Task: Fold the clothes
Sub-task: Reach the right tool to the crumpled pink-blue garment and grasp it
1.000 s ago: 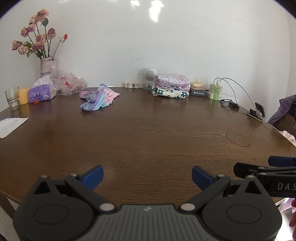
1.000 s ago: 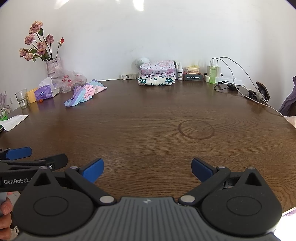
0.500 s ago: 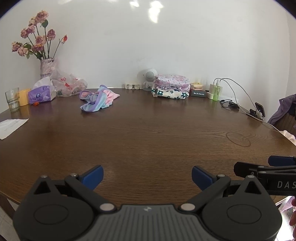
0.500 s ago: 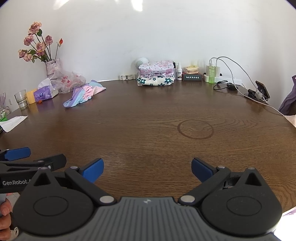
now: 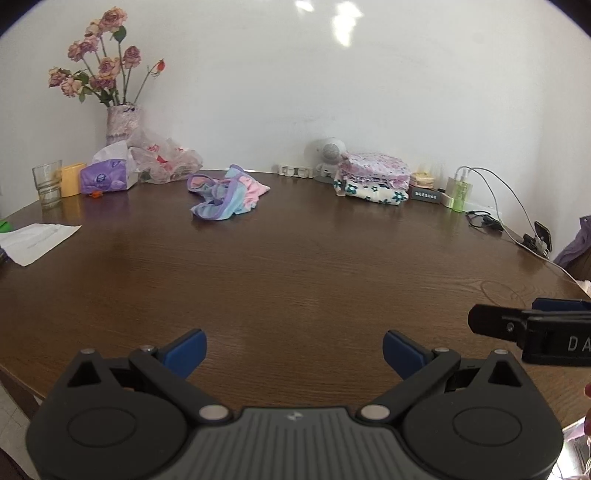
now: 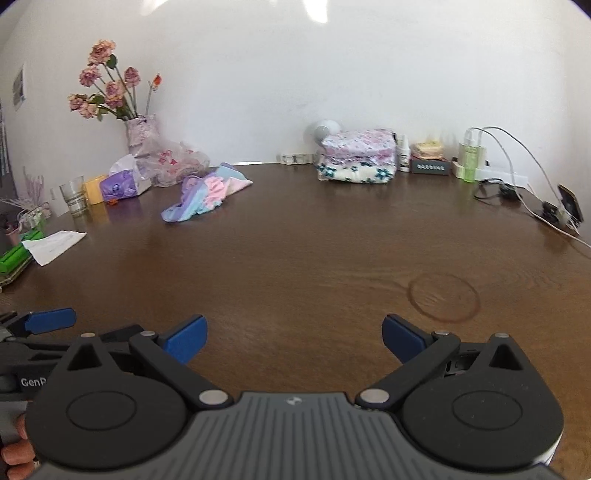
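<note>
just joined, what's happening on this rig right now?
A person holds two handheld grippers low over the near edge of a brown table. The left gripper and the right gripper are both open and empty. One crumpled pastel garment lies unfolded at the far left, out of reach of either gripper. A stack of folded clothes sits by the wall. No fold on that garment has begun.

**Dark wood counter against a plain white wall**

A wide counter (image 5: 295,266) of dark brown wood grain fills the room's foreground, glossy with soft reflections. A faint ring mark (image 6: 443,297) shows in its surface. Behind it rises a bare white wall (image 5: 295,92), with bright patches of light (image 5: 341,22) high up. A strip of pale floor (image 5: 11,402) shows at the lower left.
</note>
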Motion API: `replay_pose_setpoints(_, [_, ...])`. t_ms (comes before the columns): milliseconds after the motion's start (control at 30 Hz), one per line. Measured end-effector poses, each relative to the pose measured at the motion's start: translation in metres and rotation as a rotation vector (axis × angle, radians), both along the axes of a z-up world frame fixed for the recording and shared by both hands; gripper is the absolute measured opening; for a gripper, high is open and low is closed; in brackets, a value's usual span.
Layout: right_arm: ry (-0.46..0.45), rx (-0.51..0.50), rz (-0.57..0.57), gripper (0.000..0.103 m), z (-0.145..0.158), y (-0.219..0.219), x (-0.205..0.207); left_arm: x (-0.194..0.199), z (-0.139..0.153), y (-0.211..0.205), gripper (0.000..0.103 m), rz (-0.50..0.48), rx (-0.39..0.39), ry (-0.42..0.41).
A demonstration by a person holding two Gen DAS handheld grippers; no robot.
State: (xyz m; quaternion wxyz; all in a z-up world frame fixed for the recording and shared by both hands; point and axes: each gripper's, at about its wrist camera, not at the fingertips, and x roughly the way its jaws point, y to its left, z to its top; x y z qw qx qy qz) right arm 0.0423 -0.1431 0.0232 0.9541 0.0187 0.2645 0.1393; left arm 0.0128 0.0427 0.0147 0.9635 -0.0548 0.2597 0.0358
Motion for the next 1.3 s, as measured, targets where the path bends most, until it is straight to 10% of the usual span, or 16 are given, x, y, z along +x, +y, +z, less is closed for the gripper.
replay_pose_setpoints(333, [0.047, 0.033, 0.224, 0.102, 0.082, 0.121, 0.162, 0.009, 0.030, 0.080, 0.102, 0.260, 0.000, -0.041])
replay_pose_setpoints(467, [0.100, 0.034, 0.174, 0.092, 0.077, 0.168, 0.252, 0.007, 0.026, 0.107, 0.102, 0.302, -0.034, -0.044])
replay_pose_setpoints(533, [0.152, 0.040, 0.151, 0.068, 0.066, 0.191, 0.298, 0.006, 0.023, 0.116, 0.102, 0.307, -0.038, -0.042])
replay_pose_setpoints(767, [0.253, 0.129, 0.067, 0.062, 0.019, 0.225, 0.384, 0.015, 0.012, 0.134, 0.102, 0.318, -0.027, -0.019])
replay_pose_setpoints(867, [0.290, 0.120, 0.125, 0.048, 0.011, 0.234, 0.392, 0.024, 0.008, 0.138, 0.102, 0.316, -0.046, 0.001])
replay_pose_setpoints(933, [0.330, 0.074, 0.155, 0.004, 0.004, 0.237, 0.390, 0.029, 0.007, 0.136, 0.102, 0.308, -0.055, 0.012])
replay_pose_setpoints(1300, [0.249, 0.239, 0.320, 0.003, 0.048, 0.091, 0.235, 0.012, 0.015, 0.100, 0.102, 0.219, -0.047, -0.009])
